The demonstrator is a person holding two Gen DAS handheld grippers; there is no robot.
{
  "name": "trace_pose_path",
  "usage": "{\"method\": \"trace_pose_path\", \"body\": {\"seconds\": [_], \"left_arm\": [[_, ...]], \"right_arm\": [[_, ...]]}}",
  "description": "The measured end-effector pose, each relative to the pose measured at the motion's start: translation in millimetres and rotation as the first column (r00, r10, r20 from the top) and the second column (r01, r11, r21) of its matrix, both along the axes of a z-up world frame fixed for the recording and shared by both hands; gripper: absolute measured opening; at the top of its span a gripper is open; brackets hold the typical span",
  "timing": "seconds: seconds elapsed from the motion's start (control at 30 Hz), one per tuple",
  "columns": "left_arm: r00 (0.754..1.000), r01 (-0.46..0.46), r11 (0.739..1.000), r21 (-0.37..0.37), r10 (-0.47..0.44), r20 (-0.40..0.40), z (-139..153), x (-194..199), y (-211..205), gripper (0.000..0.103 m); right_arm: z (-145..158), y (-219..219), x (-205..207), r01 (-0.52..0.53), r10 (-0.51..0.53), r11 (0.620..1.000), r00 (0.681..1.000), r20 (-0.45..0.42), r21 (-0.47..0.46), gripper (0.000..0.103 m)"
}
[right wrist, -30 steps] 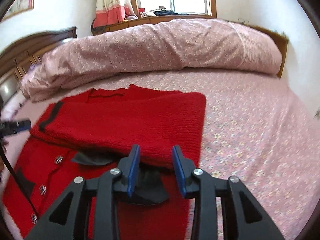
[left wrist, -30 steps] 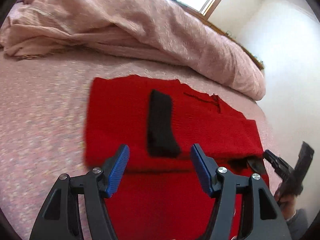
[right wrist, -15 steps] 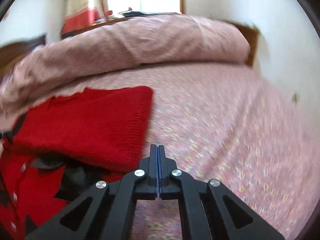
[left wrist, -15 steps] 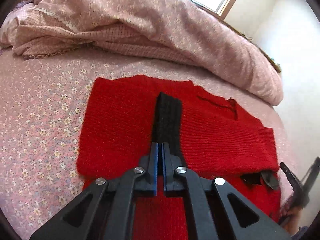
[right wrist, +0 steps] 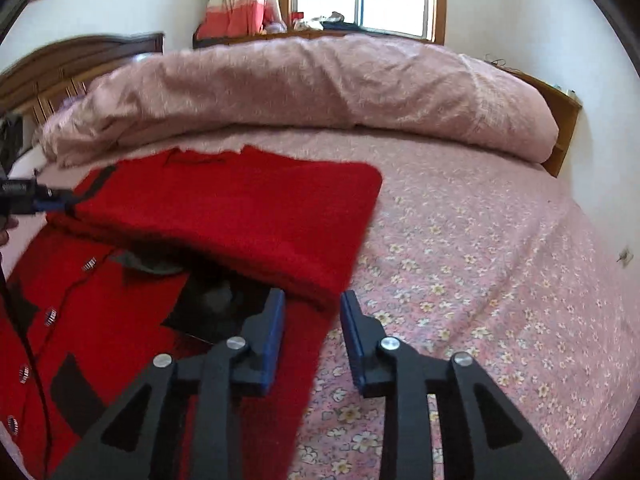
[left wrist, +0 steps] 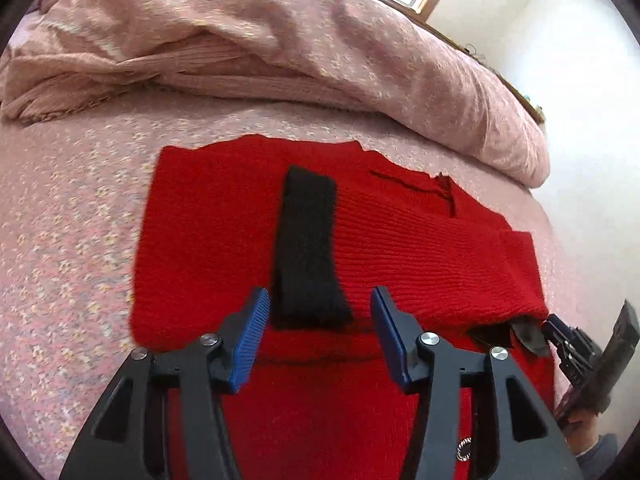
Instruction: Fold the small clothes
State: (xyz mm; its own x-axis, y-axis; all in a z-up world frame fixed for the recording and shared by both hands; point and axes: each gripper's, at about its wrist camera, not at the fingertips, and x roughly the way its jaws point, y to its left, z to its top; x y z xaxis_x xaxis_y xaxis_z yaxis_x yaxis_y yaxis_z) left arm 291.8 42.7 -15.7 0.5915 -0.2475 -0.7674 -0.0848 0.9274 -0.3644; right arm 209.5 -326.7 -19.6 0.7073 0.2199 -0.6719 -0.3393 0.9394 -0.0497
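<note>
A red knit cardigan [left wrist: 400,248] lies on the bed, its upper part folded down over the buttoned front [right wrist: 80,320]. A black cuff [left wrist: 308,240] rests on the fold. My left gripper [left wrist: 319,300] hovers at the cuff's near end, jaws opening, the cuff's end between the blue pads but not pressed. My right gripper [right wrist: 312,300] is at the fold's right corner of the cardigan [right wrist: 240,208], jaws opening, red knit between the pads and untouched. The left view shows the right gripper [left wrist: 588,328] at its right edge; the right view shows the left gripper [right wrist: 60,203] at its far left.
A rolled pink duvet [right wrist: 320,88] lies across the far side of the bed. Pink floral sheet [right wrist: 480,260] stretches to the right of the cardigan. A wooden headboard [right wrist: 60,68] stands at the left, a window behind.
Both grippers were open a second ago, shut half a second ago, and stand open again now. The right view swung off to the right and has come back to the fold's corner.
</note>
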Motion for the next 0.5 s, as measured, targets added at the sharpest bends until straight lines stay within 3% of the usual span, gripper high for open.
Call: {"method": "trace_pose_path", "body": {"seconds": [0.07, 0.1, 0.13, 0.17, 0.23, 0.33, 0.5], "left_arm": [[1.000, 0.001, 1.000, 0.019, -0.001, -0.001, -4.6, 5.9, -7.0, 0.046], [1.000, -0.016, 0.999, 0.037, 0.015, 0.016, -5.1, 6.7, -9.4, 0.036], [0.999, -0.033, 0.998, 0.059, 0.031, 0.027, -4.7, 5.5, -9.8, 0.015], [0.998, -0.049, 0.996, 0.081, 0.047, 0.029, -4.7, 5.3, -9.8, 0.010], [0.998, -0.051, 0.998, 0.032, 0.050, 0.045, -3.2, 0.4, -3.2, 0.005], [0.996, -0.056, 0.998, 0.002, 0.056, 0.063, 0.8, -6.8, 5.2, 0.005], [0.997, -0.045, 0.999, -0.023, 0.047, 0.060, 3.2, -11.7, 10.3, 0.004]], "right_arm": [[-4.1, 6.0, 5.1, 0.011, -0.011, 0.999, 1.000, -0.004, -0.031, 0.030], [-5.8, 8.2, 9.9, 0.025, -0.025, 0.999, 1.000, 0.001, -0.047, 0.030], [-6.5, 9.1, 12.3, 0.032, -0.032, 0.998, 0.999, 0.000, -0.051, 0.029], [-6.9, 7.8, 12.1, 0.037, -0.037, 0.998, 0.999, -0.001, -0.051, 0.029], [-6.1, 5.2, 15.2, 0.051, -0.051, 0.998, 0.999, -0.002, -0.042, 0.018], [0.8, 0.2, 11.1, 0.071, -0.070, 0.997, 0.997, 0.027, -0.011, 0.015], [-6.4, -1.8, 16.0, 0.091, -0.091, 0.996, 0.996, -0.008, -0.026, 0.015]]}}
